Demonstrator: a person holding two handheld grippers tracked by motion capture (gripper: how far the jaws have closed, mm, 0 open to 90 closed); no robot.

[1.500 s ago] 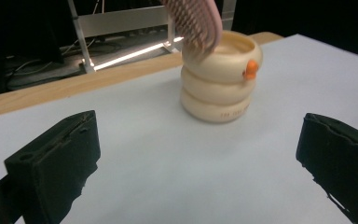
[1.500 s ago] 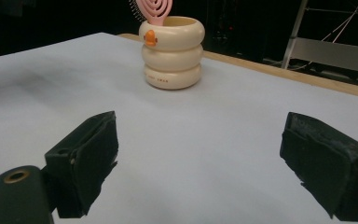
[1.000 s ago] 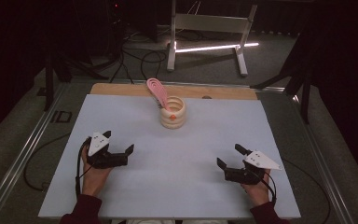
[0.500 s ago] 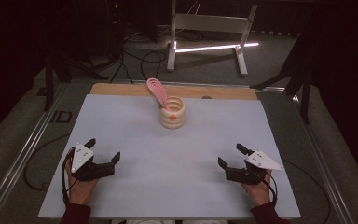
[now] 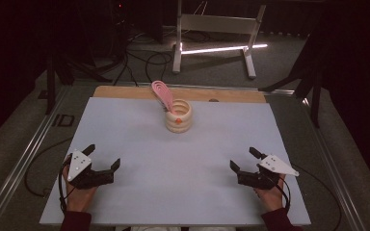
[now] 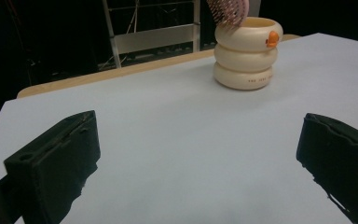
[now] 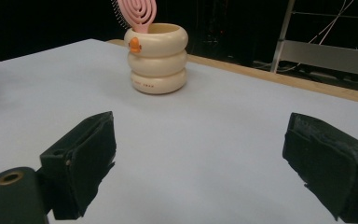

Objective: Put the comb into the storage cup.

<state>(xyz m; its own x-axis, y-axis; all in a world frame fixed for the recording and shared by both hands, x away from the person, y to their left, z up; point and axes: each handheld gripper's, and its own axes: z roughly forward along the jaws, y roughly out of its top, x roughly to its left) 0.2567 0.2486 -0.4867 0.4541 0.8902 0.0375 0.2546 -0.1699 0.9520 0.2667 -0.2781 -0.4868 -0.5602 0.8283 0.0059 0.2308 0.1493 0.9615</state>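
Both grippers, left (image 5: 100, 159) and right (image 5: 243, 160), rest wide open and empty at near edge; brush (image 5: 162, 94) stands in far cup (image 5: 178, 117); next likely a forward reach.

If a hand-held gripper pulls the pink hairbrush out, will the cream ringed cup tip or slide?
The cup probably stays upright: it looks squat with a wide base. It may slide a little, since the table sheet looks smooth. The hairbrush leans on the rim, so a sideways pull could drag the cup.

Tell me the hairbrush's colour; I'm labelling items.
Pink; the hairbrush stands in the cream ringed holder, clearest in the right gripper view.
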